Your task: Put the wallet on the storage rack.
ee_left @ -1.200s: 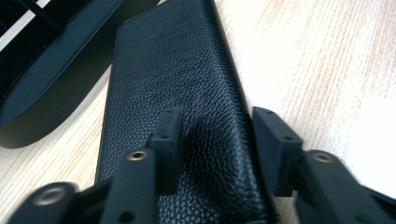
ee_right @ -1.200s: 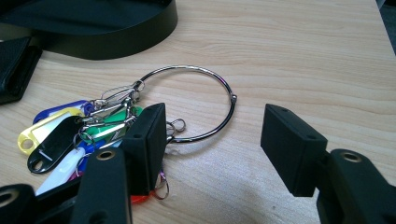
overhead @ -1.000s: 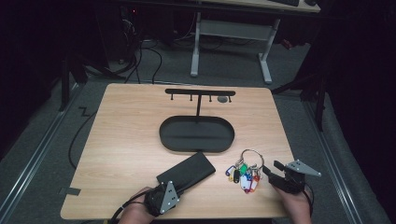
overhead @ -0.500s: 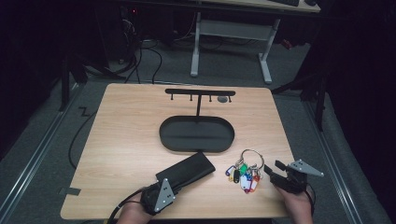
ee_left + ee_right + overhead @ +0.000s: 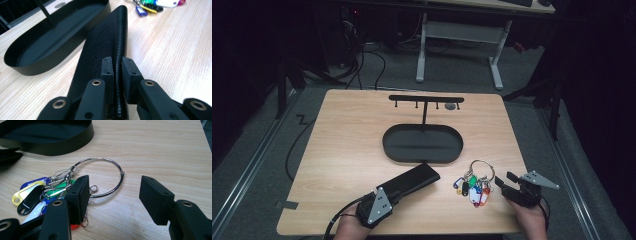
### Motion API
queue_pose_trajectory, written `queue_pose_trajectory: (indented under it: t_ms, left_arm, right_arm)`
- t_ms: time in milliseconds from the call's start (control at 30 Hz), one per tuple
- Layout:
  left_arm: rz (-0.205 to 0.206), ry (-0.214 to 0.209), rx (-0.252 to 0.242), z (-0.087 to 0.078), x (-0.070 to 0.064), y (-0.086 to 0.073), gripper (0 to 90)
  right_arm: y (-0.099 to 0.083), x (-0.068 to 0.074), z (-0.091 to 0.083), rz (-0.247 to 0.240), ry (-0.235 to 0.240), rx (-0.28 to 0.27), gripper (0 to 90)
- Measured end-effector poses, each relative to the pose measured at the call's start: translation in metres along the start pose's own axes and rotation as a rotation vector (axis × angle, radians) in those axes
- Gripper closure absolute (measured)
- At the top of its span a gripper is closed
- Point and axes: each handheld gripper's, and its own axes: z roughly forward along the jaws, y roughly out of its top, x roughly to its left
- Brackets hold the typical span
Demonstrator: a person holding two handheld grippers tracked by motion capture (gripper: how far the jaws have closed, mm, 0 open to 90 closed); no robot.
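little shifted since earlier frame. left gripper (image 5: pixel 117 67) clamped on black wallet (image 5: pixel 409 182); right gripper (image 5: pixel 113 195) spread wide beside key ring (image 5: pixel 105 177). next: close on ring.

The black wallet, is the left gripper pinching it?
Touching. In the left gripper view the left gripper has both fingers pressed against the stitched edge of the black wallet, with no gap on either side.

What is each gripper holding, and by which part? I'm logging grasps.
Left gripper clamps the black leather case by its near stitched edge. Right gripper is open beside the key ring, holding nothing.
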Motion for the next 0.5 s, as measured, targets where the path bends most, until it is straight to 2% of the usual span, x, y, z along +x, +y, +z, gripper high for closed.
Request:
queue_pose_trajectory:
  t_ms: [67, 500]
  left_arm:
    - [-0.027, 0.001, -0.022, -0.005, 0.004, 0.000, 81.4]
    - [-0.089, 0.014, -0.066, -0.018, 0.016, 0.000, 82.0]
  right_arm:
    - [0.000, 0.000, 0.000, -0.001, 0.001, 0.000, 41.7]
    - [0.000, -0.001, 0.000, 0.005, 0.004, 0.000, 41.8]
